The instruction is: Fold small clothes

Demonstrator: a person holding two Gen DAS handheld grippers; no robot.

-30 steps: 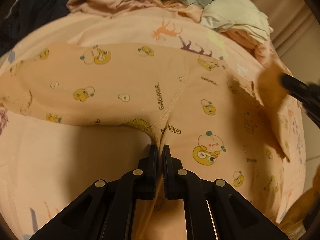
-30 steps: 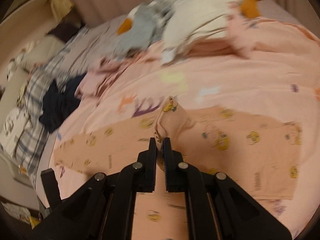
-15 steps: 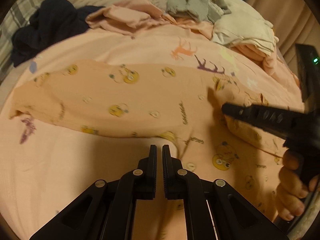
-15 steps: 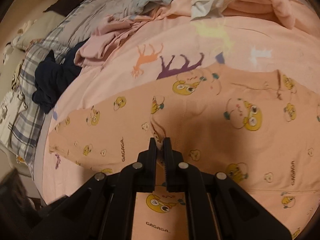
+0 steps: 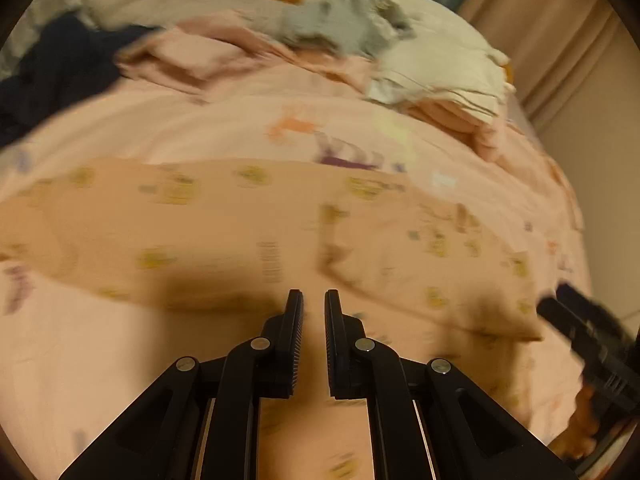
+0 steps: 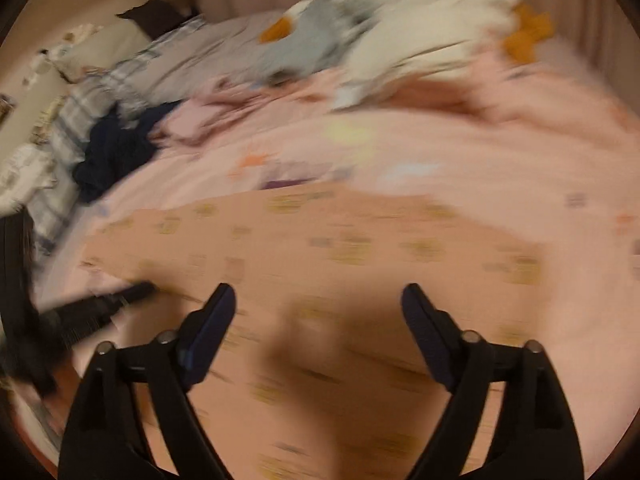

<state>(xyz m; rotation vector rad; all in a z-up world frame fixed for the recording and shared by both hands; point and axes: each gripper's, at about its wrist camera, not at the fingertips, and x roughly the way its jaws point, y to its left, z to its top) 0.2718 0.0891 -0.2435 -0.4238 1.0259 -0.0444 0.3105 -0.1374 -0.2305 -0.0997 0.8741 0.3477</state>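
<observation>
A peach baby garment (image 5: 240, 216) printed with yellow cartoon figures lies spread across the pink bedsheet (image 5: 200, 128), its right part folded over as a flap (image 5: 420, 264). My left gripper (image 5: 314, 300) hovers just above the garment's near edge, shut, with nothing between its fingers. In the right wrist view the same garment (image 6: 360, 248) lies flat under my right gripper (image 6: 318, 296), whose jaws are opening wide with nothing between them. The right gripper (image 5: 588, 340) also shows at the left wrist view's right edge, and the left gripper (image 6: 100, 312) shows blurred at lower left of the right wrist view.
At the back of the bed lie a plush goose (image 5: 320, 12), a stack of white clothes (image 5: 440, 72), crumpled pink clothes (image 5: 180, 56) and a navy garment (image 5: 52, 68). A plaid blanket (image 6: 80, 112) lies at the far left. The bed's edge runs along the right.
My right gripper has let go of the raised fold, laid it flat and opened wide while pulling back. The left gripper has released the garment's middle seam and lifted, still shut.
</observation>
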